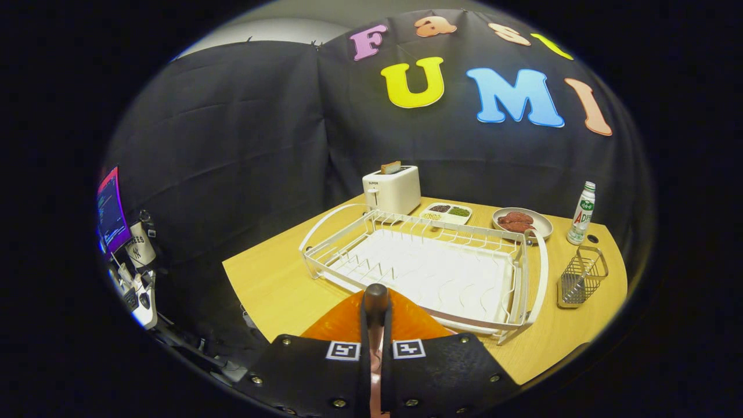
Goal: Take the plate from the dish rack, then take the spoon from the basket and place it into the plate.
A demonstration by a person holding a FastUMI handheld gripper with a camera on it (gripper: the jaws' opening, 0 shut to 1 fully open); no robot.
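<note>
My gripper is shut on the rim of an orange plate; both fingers press together on it, and the plate spreads out to either side of them. It hangs in front of the near side of the white dish rack, whose slots hold nothing. To the right of the rack, beyond my fingers, stands a small wire basket. Something pale and thin, likely the spoon, leans inside the basket; I cannot make out its shape.
On the wooden table behind the rack stand a white toaster with toast, a divided snack tray, a grey plate of meat and a bottle. A screen and gear sit off the table's left.
</note>
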